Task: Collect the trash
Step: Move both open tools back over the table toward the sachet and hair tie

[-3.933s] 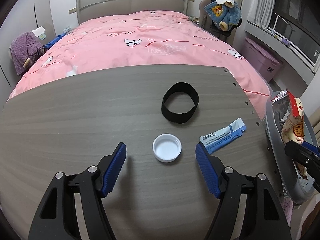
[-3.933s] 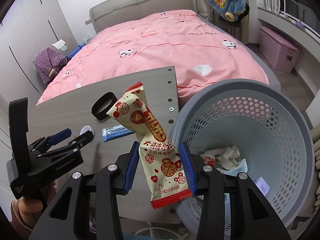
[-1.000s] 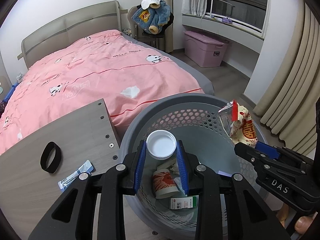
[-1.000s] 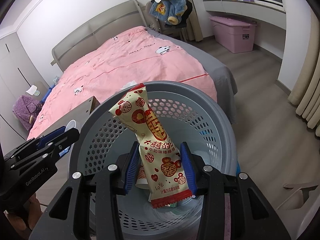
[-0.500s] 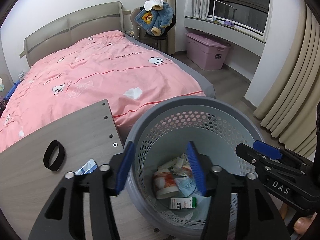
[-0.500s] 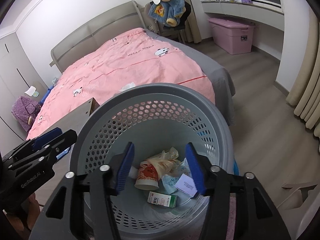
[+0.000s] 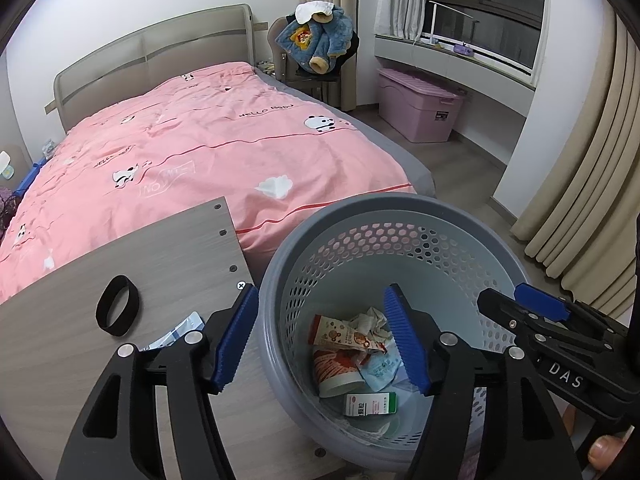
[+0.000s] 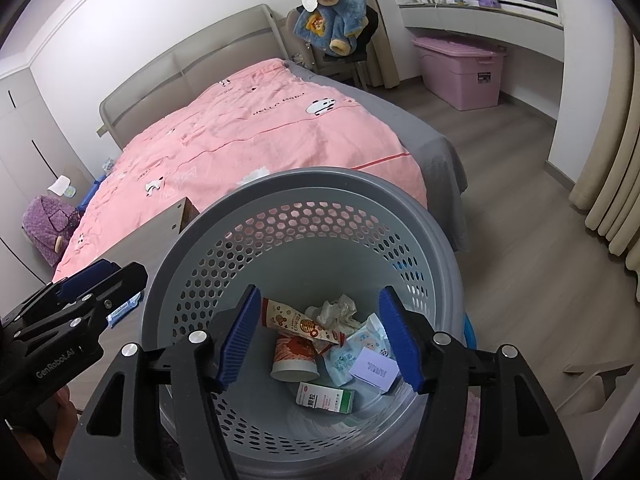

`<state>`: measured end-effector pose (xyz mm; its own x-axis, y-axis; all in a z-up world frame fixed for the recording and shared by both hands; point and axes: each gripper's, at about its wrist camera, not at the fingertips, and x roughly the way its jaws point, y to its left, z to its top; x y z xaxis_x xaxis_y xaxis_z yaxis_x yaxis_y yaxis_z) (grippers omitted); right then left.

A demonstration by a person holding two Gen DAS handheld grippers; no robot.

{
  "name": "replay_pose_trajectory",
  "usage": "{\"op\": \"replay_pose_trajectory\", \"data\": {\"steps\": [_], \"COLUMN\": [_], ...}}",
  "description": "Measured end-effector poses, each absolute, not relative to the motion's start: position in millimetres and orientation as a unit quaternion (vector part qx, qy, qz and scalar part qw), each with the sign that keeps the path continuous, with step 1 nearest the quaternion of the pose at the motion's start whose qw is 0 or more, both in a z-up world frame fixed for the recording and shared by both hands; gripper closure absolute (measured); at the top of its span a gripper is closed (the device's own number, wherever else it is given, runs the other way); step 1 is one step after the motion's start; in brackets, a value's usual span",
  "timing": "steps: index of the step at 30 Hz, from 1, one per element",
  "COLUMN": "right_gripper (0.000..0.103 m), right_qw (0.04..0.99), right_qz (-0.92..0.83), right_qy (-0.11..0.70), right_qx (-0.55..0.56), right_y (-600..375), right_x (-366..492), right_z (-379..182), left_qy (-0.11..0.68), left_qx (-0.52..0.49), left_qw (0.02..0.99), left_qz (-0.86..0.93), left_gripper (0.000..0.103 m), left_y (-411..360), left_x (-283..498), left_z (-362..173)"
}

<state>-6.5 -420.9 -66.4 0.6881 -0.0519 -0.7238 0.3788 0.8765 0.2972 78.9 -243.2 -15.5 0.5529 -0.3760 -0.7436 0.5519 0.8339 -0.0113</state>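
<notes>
Both grippers hover over the grey perforated basket point(image 7: 360, 208) point(image 8: 320, 178). My left gripper point(image 7: 318, 300) has its jaws opening with nothing between them, and it shows at the left of the right wrist view point(image 8: 104, 276). My right gripper point(image 8: 320, 294) is also opening with nothing held, and its tip shows in the left wrist view point(image 7: 520, 300). At the basket's bottom lie a red-and-cream snack wrapper point(image 8: 300, 322), a paper cup point(image 8: 294, 356), a small green-and-white box point(image 8: 324, 398) and crumpled tissue point(image 8: 332, 310). On the wooden table point(image 7: 160, 248) lie a black ring point(image 7: 118, 311) and a blue sachet point(image 7: 176, 334).
A bed with a pink cover point(image 7: 200, 148) stands behind the table and basket. A chair with a blue coat point(image 7: 320, 40) and a purple storage box point(image 7: 420, 106) stand at the back. Beige curtains point(image 7: 580, 200) hang at the right, over wooden floor point(image 8: 520, 220).
A second ago the left gripper held a white cap and the right held the snack wrapper above the basket. Both let go, the items dropped in, and both jaws widened.
</notes>
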Motion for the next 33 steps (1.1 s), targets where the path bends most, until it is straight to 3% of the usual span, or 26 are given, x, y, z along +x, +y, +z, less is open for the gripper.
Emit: {"op": "replay_pose_trajectory", "data": {"steps": [10,33], "right_gripper": [0.032,0.030], "right_qw": [0.892,0.903], "right_qz": [-0.122,-0.069], "right_qy": [0.374,0.374], "right_qx": [0.222,0.198], "right_y": [-415,-344], "right_x": [-14,2], "right_z": [-64,-51], "left_qy": [0.388,0.399], "left_qx": [0.102,0.056], "left_qw": [0.879,0.900], "left_qz": [-0.257,-0.165], "left_gripper": [0.035,0.035], "left_y": [-229,-114], "left_x": [79,86], "left_z": [-13,-22]}}
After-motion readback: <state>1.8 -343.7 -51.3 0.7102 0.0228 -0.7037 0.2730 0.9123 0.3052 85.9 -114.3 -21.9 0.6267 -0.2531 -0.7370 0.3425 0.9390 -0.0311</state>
